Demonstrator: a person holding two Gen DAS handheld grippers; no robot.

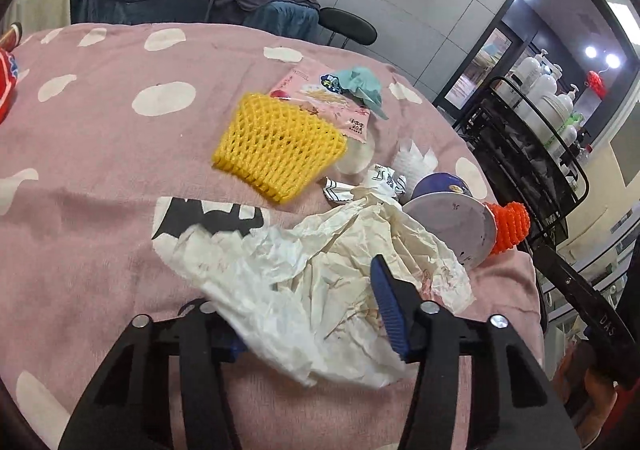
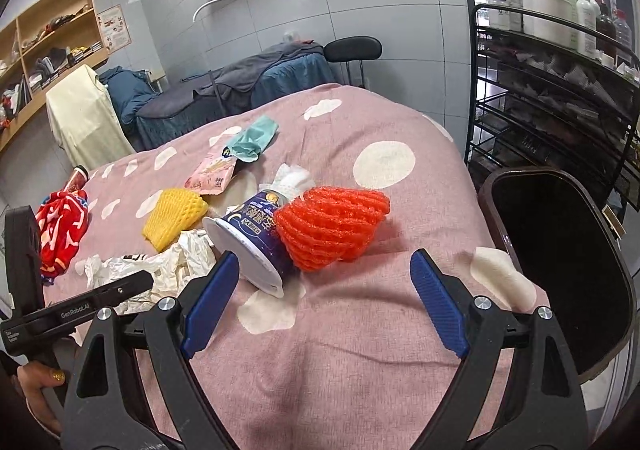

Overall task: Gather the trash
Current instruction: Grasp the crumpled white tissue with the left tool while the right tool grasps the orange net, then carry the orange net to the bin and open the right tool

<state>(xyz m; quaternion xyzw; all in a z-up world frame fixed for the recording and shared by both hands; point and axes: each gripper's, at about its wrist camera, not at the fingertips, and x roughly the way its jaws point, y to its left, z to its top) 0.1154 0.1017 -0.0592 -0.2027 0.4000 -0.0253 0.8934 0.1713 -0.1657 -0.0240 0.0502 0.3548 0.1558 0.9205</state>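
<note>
Trash lies on a pink spotted bedcover [image 1: 100, 170]. My left gripper [image 1: 308, 314] has its jaws around a crumpled white paper [image 1: 320, 274]; the left finger is hidden under it, and I cannot tell whether the jaws press it. Beyond lie a yellow foam net [image 1: 276, 146], a pink snack wrapper [image 1: 320, 94], a teal mask [image 1: 360, 86], a toppled blue cup [image 1: 452, 214] and an orange foam net [image 1: 510, 226]. My right gripper [image 2: 324, 298] is open and empty, just short of the cup [image 2: 248, 238] and orange net [image 2: 332, 222]. A dark trash bin [image 2: 560, 270] stands at the right.
A red patterned cloth [image 2: 60, 230] lies at the bed's left. A black wire rack [image 2: 552, 98] with white bottles stands behind the bin. A black stool [image 2: 352, 50] and another covered bed [image 2: 240, 86] are beyond the bed.
</note>
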